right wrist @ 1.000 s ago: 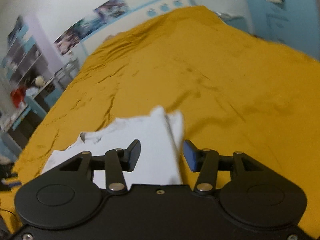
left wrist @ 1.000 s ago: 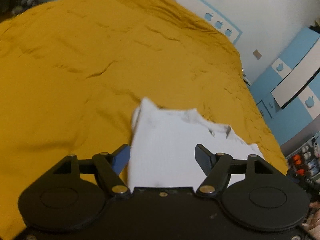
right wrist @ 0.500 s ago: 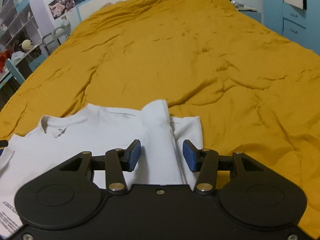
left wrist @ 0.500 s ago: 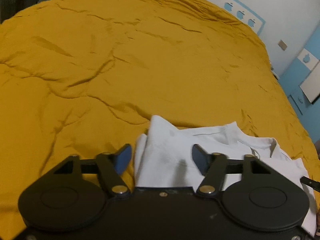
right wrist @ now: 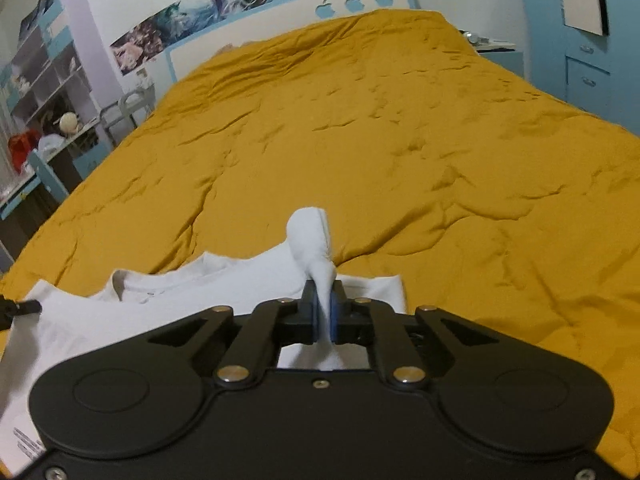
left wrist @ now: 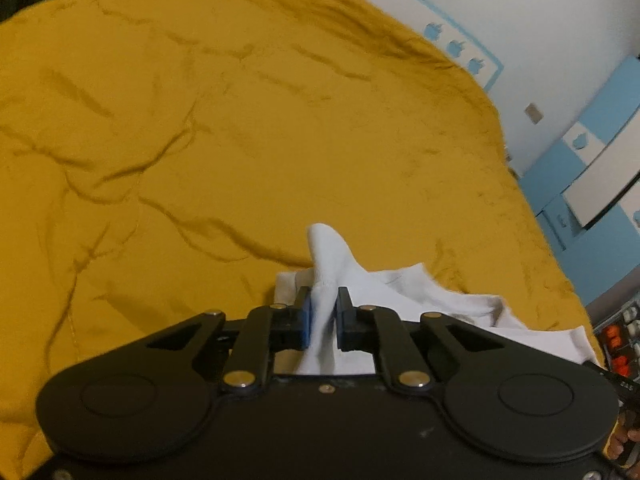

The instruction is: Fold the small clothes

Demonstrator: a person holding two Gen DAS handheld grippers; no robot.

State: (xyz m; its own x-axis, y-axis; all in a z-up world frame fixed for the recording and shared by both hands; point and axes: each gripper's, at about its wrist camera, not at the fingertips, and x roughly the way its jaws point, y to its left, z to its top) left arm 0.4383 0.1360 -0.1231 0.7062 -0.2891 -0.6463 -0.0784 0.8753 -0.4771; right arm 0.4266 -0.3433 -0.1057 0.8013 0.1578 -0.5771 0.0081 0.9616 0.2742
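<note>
Left claw (left wrist: 323, 312): we see both fingers drawn in tight on a pinch of white shirt (left wrist: 404, 292), the blue pad (left wrist: 305, 316) on one finger pressed flat against the cloth, and a peak of fabric standing up just beyond the tips. Right claw (right wrist: 325, 312): we see the same grip, its fingers closed on another bunch of the shirt (right wrist: 168, 300), with a rounded lobe of cloth rising past the tips and tilting slightly to the right. From each pinch the shirt spreads toward the other claw; in the right view we make out the collar (right wrist: 120, 280) to the left of the grip, the body of the garment lying flat below it, and some printed text near the lower left edge, too blurred for us to read. At the far left of that view a dark tip (right wrist: 24, 307) of the other tool touches the shirt's edge. The shirt rests at the near edge of a bed under a wrinkled mustard cover (right wrist: 400, 120). Beyond the bed we note a white headboard (right wrist: 352, 0) with blue apple shapes, shelves (right wrist: 44, 68) to the left, and a blue cabinet (right wrist: 588, 60) to the right.
</note>
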